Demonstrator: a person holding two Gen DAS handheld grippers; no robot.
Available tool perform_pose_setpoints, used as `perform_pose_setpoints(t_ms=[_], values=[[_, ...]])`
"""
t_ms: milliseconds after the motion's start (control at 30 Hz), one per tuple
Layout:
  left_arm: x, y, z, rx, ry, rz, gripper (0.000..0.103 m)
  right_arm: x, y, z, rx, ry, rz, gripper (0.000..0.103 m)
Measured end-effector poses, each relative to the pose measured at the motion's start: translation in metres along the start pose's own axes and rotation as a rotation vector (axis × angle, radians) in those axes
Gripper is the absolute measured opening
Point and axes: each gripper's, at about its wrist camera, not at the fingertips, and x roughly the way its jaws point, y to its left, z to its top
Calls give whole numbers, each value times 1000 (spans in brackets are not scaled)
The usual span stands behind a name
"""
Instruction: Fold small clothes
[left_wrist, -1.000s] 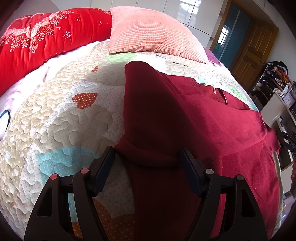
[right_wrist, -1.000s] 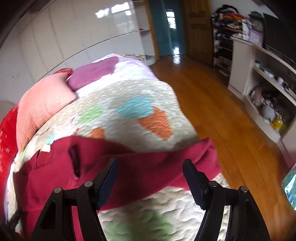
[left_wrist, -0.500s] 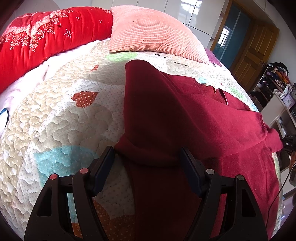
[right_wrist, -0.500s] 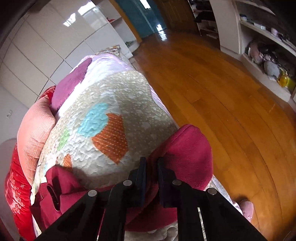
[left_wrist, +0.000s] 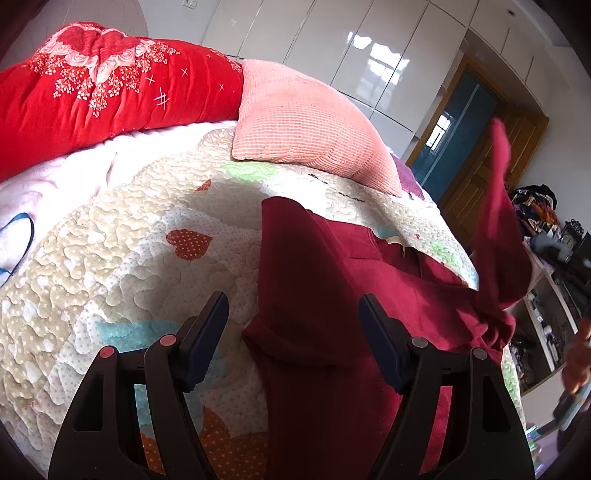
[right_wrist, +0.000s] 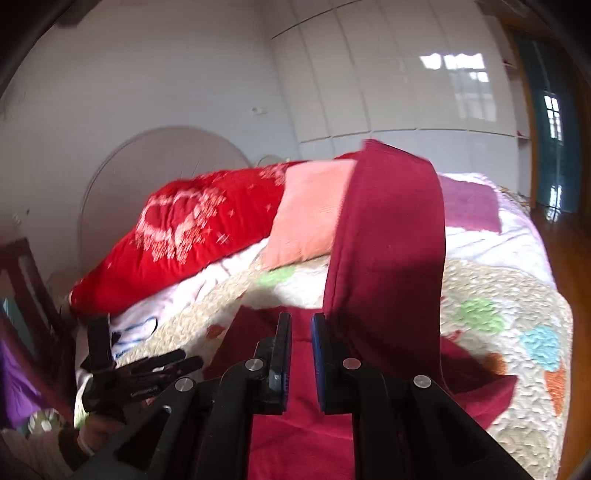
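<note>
Garment (left_wrist: 325, 295) of dark red cloth lies spread on the patchwork quilt (left_wrist: 122, 266) of a bed, below a pink pillow (left_wrist: 306, 122) and a red flowered duvet (left_wrist: 103, 81) at the head end. The left tool (left_wrist: 293, 325) stands spread wide just above the near fold of the cloth; its fingers (left_wrist: 207, 332) flank that fold without pressing it, one over the quilt and one over the red fabric. At the right of the left wrist view a long strip of the same cloth rises off the bed in front of a wooden door (left_wrist: 476, 166).

In the right wrist view, which is blurred, the right tool (right_wrist: 300, 354) is pressed nearly together. A wide band of the garment (right_wrist: 388, 240) arches up from behind its right finger and stands above the bed, so it appears to be pinching that part of the cloth, though the pads themselves are hard to see against the fabric. The rest of the garment lies flat on the quilt (right_wrist: 509, 317) beneath it. The left tool (right_wrist: 122, 369) shows at lower left in this view, with a bit of the person's hand beneath it. White glossy wardrobe doors (right_wrist: 406, 74) fill the wall behind the bed.
</note>
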Motion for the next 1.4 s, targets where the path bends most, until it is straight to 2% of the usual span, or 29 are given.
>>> perform_pose_setpoints(t_ms=[67, 167, 200, 233, 367, 433, 533, 600, 667, 767, 833, 867, 900, 933, 1000, 1167, 1300, 1400], values=[[1, 2, 1, -8, 6, -17, 73, 33, -1, -29, 30, 124, -2, 12], [-4, 2, 3, -4, -27, -17, 73, 43, -29, -58, 168, 177, 3, 28], [-5, 3, 4, -4, -36, -17, 73, 38, -38, -64, 207, 173, 3, 38], [-5, 4, 5, -8, -39, -17, 73, 32, -46, -68, 233, 162, -3, 41], [3, 4, 2, -13, -9, -9, 73, -8, -63, -72, 247, 99, -53, 42], [6, 0, 3, -2, -6, 3, 73, -28, -71, -69, 241, 59, -117, 47], [10, -7, 8, 22, -4, 19, 73, -54, -100, -69, 273, 15, -239, 48], [18, -13, 15, 32, 3, 27, 73, -61, -124, -69, 329, 20, -326, 48], [31, -21, 24, 50, 6, 33, 73, -63, -144, -71, 372, 27, -376, 48], [56, -32, 33, 67, 59, 32, 73, -58, -164, -75, 431, 42, -371, 48], [73, -39, 34, 84, 125, 25, 56, -53, -169, -75, 439, 38, -364, 48], [79, -42, 33, 102, 159, 42, 33, -50, -170, -74, 433, 38, -366, 48], [84, -44, 32, 123, 180, 72, 22, -47, -171, -73, 428, 40, -362, 48], [84, -45, 31, 135, 178, 88, 19, -43, -171, -71, 430, 49, -347, 48], [78, -42, 33, 123, 166, 71, 12, -39, -170, -69, 453, 56, -295, 48], [53, -32, 53, 39, 140, -4, 9, -26, -163, -61, 493, 44, -155, 48], [37, -29, 60, 8, 129, -34, 9, -7, -152, -56, 490, 90, -145, 49], [26, -25, 59, 1, 123, -38, 9, -10, -142, -53, 478, 86, -148, 50]])
